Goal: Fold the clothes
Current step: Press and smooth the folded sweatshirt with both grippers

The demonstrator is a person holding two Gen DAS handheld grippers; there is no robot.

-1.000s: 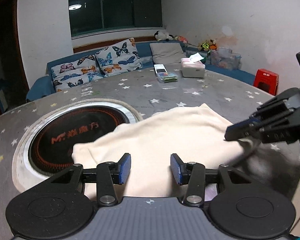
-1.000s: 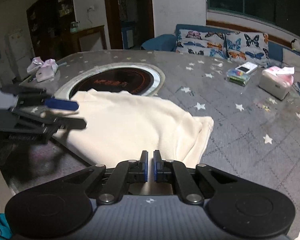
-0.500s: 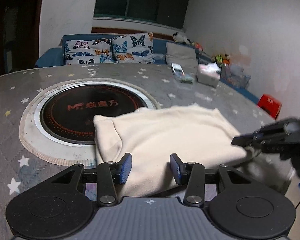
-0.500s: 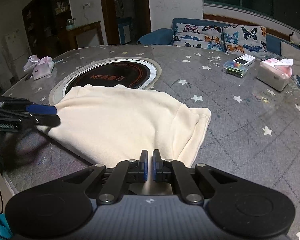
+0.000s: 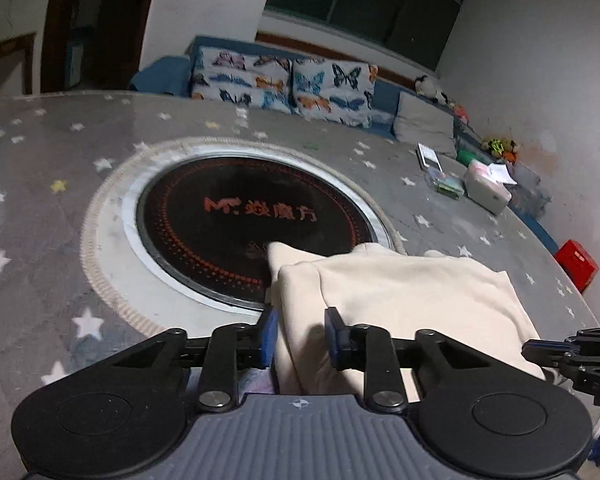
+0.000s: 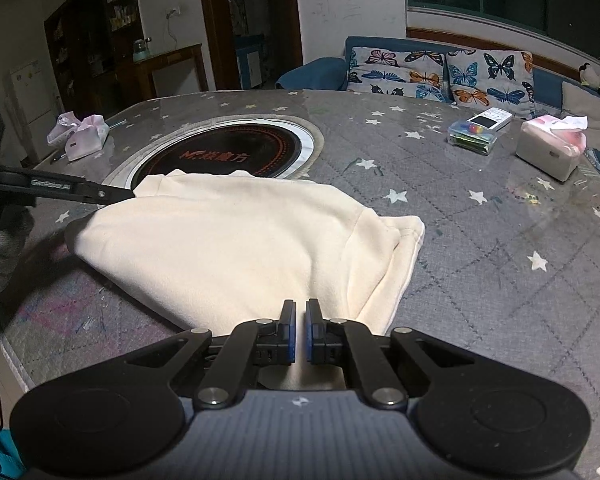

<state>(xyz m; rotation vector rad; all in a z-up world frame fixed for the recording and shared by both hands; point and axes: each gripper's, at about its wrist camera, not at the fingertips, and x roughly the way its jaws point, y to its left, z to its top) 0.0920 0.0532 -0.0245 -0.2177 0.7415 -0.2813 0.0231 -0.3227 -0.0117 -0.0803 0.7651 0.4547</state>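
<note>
A cream garment (image 6: 236, 236) lies folded on the grey star-patterned table (image 6: 480, 240), its far edge over the round black cooktop. In the left wrist view the garment (image 5: 400, 292) fills the lower middle. My left gripper (image 5: 300, 334) is open with the garment's left edge between its blue pads, not clamped. My right gripper (image 6: 299, 330) is shut on the garment's near edge, the fabric pinched between its pads. The left gripper also shows in the right wrist view (image 6: 112, 194) at the garment's far left corner, and the right gripper shows in the left wrist view (image 5: 540, 350) at the lower right.
A round black induction cooktop (image 5: 252, 224) is set into the table. A tissue box (image 6: 548, 148), a clear box (image 6: 472, 136) and a remote sit at the far right. A pink bag (image 6: 80, 136) lies far left. A sofa with butterfly cushions (image 6: 440, 72) stands behind.
My left gripper has swung left around the garment and closed in on its left edge, which now lies between the open pads. The right gripper has stayed shut on the near edge.
</note>
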